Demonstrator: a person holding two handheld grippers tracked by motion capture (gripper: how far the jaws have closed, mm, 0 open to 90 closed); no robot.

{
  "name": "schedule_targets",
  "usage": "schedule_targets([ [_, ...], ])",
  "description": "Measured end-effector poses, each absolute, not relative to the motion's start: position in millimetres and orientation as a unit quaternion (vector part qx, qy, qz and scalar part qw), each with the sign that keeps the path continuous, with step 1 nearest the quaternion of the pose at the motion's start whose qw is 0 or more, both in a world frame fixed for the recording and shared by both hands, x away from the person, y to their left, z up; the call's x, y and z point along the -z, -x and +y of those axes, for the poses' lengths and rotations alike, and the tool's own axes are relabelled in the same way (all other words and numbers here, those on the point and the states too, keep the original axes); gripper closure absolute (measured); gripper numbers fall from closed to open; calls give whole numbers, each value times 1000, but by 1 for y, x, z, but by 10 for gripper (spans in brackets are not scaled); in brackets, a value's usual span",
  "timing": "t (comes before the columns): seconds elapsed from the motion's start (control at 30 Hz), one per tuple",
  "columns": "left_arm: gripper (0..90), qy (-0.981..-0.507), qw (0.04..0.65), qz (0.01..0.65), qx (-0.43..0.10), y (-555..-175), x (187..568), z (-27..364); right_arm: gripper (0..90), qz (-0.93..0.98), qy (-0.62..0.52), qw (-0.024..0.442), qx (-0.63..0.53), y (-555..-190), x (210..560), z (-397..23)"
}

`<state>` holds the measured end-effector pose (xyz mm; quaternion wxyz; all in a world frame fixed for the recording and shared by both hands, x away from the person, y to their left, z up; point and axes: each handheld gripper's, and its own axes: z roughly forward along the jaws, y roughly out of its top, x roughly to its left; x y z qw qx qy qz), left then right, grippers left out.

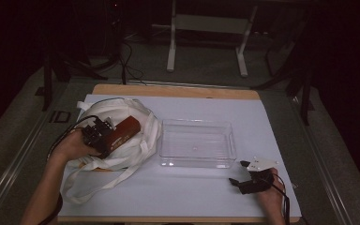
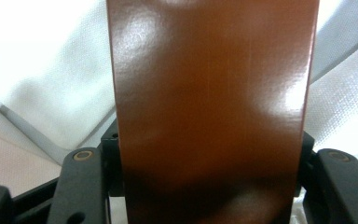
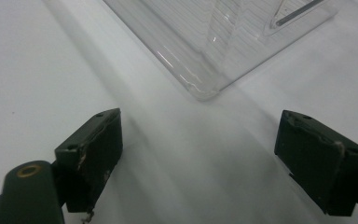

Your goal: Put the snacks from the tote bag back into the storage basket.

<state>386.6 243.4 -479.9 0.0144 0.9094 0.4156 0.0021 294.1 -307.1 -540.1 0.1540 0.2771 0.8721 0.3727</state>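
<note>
A glossy brown box (image 1: 124,131) is held over a white cloth tote bag (image 1: 122,112) at the left of the table. My left gripper (image 1: 104,136) is shut on the brown box (image 2: 212,107), whose face rises between the two black jaws in the left gripper view. A clear plastic tray (image 1: 198,143) sits empty in the middle of the white table cover. My right gripper (image 1: 236,172) rests open near the tray's front right corner. In the right gripper view that tray corner (image 3: 205,70) lies just ahead of the gripper (image 3: 200,144), with nothing between the jaws.
The bag's long straps (image 1: 98,185) trail toward the front edge of the table (image 1: 178,219). A white metal frame (image 1: 206,28) stands on the floor beyond the table's far edge. Dark stands flank the table on both sides.
</note>
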Motion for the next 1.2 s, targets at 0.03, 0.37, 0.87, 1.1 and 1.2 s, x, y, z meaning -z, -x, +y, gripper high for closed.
schedule_targets([
  [0.03, 405, -910, 15, 415, -3, -386, 480, 243, 152, 872, -277, 154, -373, -294, 540, -307],
  [0.37, 435, -919, 34, 391, -23, -381, 476, 244, 151, 872, -277, 154, -373, -294, 540, -307],
  [0.87, 439, -920, 70, 385, -29, -376, 468, 247, 152, 872, -277, 154, -373, -294, 540, -307],
  [1.1, 439, -914, 92, 394, -34, -376, 464, 253, 152, 872, -276, 155, -373, -294, 540, -307],
  [1.2, 439, -913, 94, 395, -40, -375, 461, 253, 152, 872, -276, 155, -373, -294, 540, -307],
])
